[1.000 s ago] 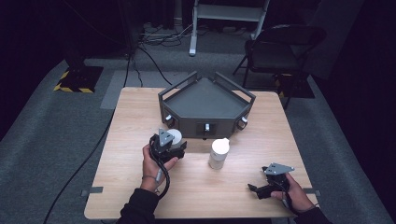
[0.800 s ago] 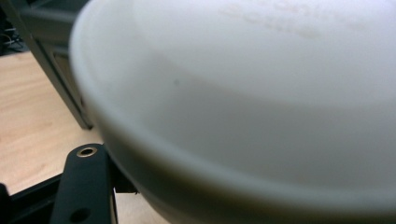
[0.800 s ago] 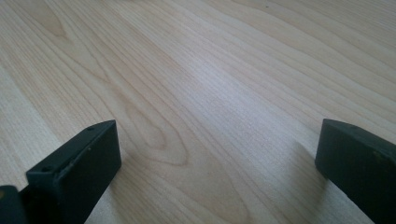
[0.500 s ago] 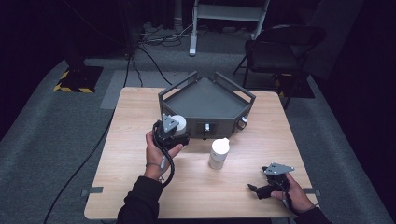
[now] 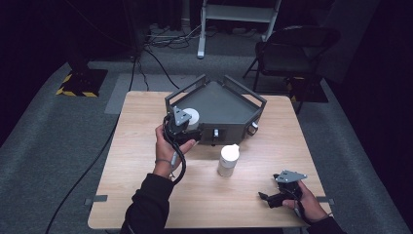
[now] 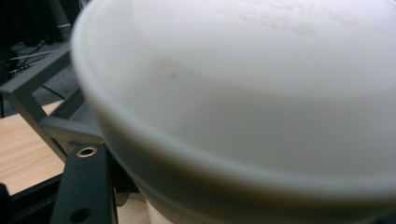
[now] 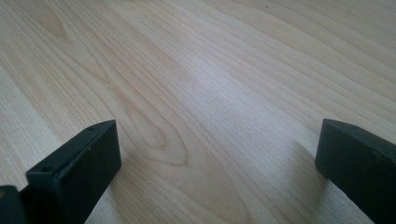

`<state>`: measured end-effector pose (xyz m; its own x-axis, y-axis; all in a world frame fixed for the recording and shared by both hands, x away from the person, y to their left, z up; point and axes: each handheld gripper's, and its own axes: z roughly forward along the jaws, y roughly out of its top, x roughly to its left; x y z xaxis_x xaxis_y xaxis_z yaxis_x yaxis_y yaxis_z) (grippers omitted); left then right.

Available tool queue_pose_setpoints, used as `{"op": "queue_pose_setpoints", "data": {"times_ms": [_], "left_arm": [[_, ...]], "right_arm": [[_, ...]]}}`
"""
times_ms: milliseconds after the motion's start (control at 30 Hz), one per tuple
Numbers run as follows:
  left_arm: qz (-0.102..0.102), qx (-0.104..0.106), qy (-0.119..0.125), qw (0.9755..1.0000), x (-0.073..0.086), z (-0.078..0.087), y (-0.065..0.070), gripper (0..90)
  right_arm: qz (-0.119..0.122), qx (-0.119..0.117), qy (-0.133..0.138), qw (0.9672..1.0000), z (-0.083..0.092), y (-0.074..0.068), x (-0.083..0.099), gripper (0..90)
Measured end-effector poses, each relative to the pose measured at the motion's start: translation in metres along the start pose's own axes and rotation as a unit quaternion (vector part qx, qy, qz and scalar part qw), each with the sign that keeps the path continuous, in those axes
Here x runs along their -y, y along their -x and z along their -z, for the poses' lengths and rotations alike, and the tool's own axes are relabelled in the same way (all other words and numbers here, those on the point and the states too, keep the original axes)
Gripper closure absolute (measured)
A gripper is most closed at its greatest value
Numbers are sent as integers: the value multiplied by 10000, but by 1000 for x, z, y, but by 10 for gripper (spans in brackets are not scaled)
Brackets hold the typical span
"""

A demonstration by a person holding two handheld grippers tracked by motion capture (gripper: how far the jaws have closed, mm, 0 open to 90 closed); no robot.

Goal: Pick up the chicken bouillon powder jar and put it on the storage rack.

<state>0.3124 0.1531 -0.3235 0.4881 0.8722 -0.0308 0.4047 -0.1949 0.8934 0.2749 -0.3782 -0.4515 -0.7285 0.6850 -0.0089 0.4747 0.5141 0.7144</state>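
Resting on the desk nearest the person, the right gripper keeps its jaws spread apart and empty. Beyond it stands a second white container. Farther off, the left gripper clasps a white container over the grey tray; lowering it level past the rim should seat it cleanly.

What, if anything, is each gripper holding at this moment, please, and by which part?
The left gripper holds a white jar over the grey tray's edge, but the grip point is hidden. The right gripper rests open on the table, holding nothing.
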Motion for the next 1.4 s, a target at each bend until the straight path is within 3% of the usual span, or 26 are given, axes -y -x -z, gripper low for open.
{"op": "queue_pose_setpoints", "data": {"times_ms": [333, 600, 833, 1400], "left_arm": [[-23, 1, 55, 10000, -24, -8, -2, 329], [-192, -19, 81, 9998, -42, -20, 2, 330], [-250, -21, 84, 9996, -49, -33, 2, 330], [-198, -293, -97, 9993, -62, -66, -6, 330]], "right_arm": [[-1, 0, 0, 10000, 0, 0, 0, 0], [-2, 1, 1, 10000, 0, 0, 0, 0], [-2, -1, 1, 10000, 0, 0, 0, 0], [4, 1, 4, 10000, 0, 0, 0, 0]]}}
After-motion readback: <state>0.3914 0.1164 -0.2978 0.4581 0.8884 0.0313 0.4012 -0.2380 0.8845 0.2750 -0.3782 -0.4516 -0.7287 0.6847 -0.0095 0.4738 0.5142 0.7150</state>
